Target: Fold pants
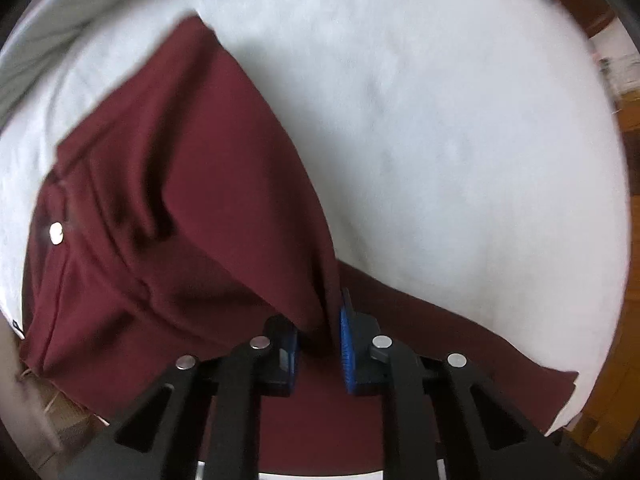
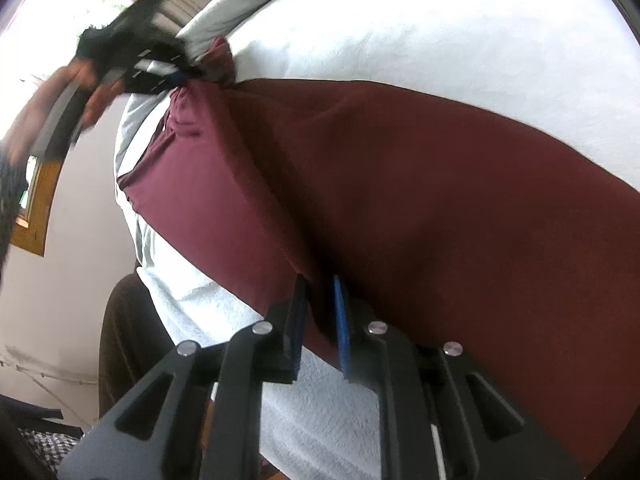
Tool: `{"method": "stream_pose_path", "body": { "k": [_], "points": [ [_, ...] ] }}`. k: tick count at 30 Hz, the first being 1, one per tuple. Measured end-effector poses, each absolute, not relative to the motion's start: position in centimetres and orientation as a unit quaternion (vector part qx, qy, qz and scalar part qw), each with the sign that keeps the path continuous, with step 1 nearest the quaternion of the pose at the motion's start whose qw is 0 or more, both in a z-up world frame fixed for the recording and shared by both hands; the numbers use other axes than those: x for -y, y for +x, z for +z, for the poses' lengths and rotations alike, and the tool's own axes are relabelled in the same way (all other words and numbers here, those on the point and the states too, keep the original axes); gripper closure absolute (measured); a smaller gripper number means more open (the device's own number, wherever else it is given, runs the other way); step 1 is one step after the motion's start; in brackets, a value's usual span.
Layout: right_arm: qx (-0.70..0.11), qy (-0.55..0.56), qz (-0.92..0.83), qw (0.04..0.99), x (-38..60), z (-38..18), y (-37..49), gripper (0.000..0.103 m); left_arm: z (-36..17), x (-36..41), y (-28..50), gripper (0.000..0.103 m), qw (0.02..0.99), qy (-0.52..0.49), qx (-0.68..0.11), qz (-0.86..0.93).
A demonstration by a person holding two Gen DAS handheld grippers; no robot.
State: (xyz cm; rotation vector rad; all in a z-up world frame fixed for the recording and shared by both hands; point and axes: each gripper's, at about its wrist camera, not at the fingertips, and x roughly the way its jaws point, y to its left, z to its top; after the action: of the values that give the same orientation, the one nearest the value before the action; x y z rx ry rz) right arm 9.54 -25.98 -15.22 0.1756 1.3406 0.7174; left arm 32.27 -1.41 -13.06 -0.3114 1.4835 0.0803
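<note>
Dark red pants (image 1: 168, 200) lie on a white bed cover (image 1: 440, 120), partly lifted. My left gripper (image 1: 320, 332) is shut on a bunched fold of the pants and holds it up; a metal button (image 1: 56, 233) shows at the waistband to the left. In the right wrist view the pants (image 2: 420, 200) stretch across the bed. My right gripper (image 2: 320, 316) is shut on an edge of the cloth. The left gripper (image 2: 160, 68) also shows there at the upper left, pinching the far corner of the pants, with a hand behind it.
The white bed cover (image 2: 440, 20) fills most of both views. A wooden floor (image 1: 624, 240) lies past the bed's right edge. A wall and a wooden frame (image 2: 36, 208) stand to the left in the right wrist view.
</note>
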Motion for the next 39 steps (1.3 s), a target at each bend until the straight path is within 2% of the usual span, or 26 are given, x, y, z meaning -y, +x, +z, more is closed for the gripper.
{"method": "stream_pose_path", "body": {
  "k": [6, 12, 15, 16, 17, 18, 19, 21, 22, 23, 27, 29, 32, 34, 36, 37, 39],
  "points": [
    [-0.594, 0.055, 0.326, 0.733, 26.6, -13.6, 8.7, 0.089, -9.8, 0.9, 23.5, 0.088, 0.800, -0.164, -0.576, 0.022],
    [-0.606, 0.010, 0.324, 0.726, 26.0, -13.9, 7.3, 0.089, -12.5, -1.8, 17.1, 0.088, 0.826, -0.184, -0.532, 0.043],
    [-0.617, 0.002, 0.321, 0.718, 25.6, -14.4, 7.1, 0.081, -15.4, 0.2, 15.9, 0.087, 0.811, -0.183, -0.554, 0.053],
    [-0.620, 0.006, 0.323, 0.715, 25.5, -14.4, 7.2, 0.072, -16.1, -0.8, 16.5, 0.086, 0.806, -0.188, -0.559, 0.054],
    [-0.624, 0.014, 0.330, 0.708, 25.4, -14.2, 7.3, 0.059, -16.5, -0.5, 17.8, 0.083, 0.805, -0.198, -0.557, 0.052],
    [-0.627, 0.017, 0.337, 0.702, 25.2, -13.9, 7.3, 0.053, -16.4, -0.5, 18.4, 0.081, 0.807, -0.210, -0.549, 0.050],
    [-0.624, 0.008, 0.341, 0.703, 24.9, -13.3, 7.2, 0.051, -16.3, -0.7, 18.7, 0.079, 0.808, -0.218, -0.545, 0.046],
    [-0.611, -0.015, 0.340, 0.715, 24.4, -12.5, 6.7, 0.051, -15.6, -0.7, 18.9, 0.060, 0.810, -0.227, -0.539, 0.042],
    [-0.605, -0.021, 0.335, 0.722, 24.3, -12.1, 6.7, 0.052, -15.1, -0.9, 19.1, 0.047, 0.814, -0.228, -0.533, 0.045],
    [-0.602, -0.023, 0.333, 0.726, 24.2, -11.9, 6.8, 0.053, -14.8, -1.1, 19.2, 0.043, 0.819, -0.231, -0.523, 0.045],
    [-0.620, -0.020, 0.333, 0.710, 22.7, -13.0, 6.9, 0.053, -15.8, -0.6, 20.6, 0.042, 0.822, -0.225, -0.522, 0.039],
    [-0.651, -0.057, 0.317, 0.687, 21.8, -14.7, 6.4, 0.055, -16.6, -2.2, 19.1, 0.041, 0.814, -0.223, -0.535, 0.041],
    [-0.647, -0.087, 0.316, 0.689, 21.0, -14.0, 5.9, 0.052, -16.5, -3.5, 18.2, 0.042, 0.815, -0.235, -0.529, 0.035],
    [-0.645, -0.065, 0.334, 0.684, 20.6, -12.3, 6.5, 0.052, -15.7, -4.3, 17.6, 0.041, 0.816, -0.265, -0.513, 0.014],
    [-0.633, -0.032, 0.357, 0.686, 19.9, -10.7, 7.5, 0.050, -14.9, -5.3, 17.2, 0.033, 0.819, -0.285, -0.498, 0.005],
    [-0.629, -0.019, 0.367, 0.685, 19.4, -10.2, 8.0, 0.047, -14.3, -5.9, 17.0, 0.032, 0.824, -0.288, -0.487, 0.004],
    [-0.620, 0.014, 0.393, 0.679, 17.1, -9.3, 9.8, 0.046, -13.4, -7.5, 17.1, 0.032, 0.838, -0.279, -0.470, 0.017]
  ]
}}
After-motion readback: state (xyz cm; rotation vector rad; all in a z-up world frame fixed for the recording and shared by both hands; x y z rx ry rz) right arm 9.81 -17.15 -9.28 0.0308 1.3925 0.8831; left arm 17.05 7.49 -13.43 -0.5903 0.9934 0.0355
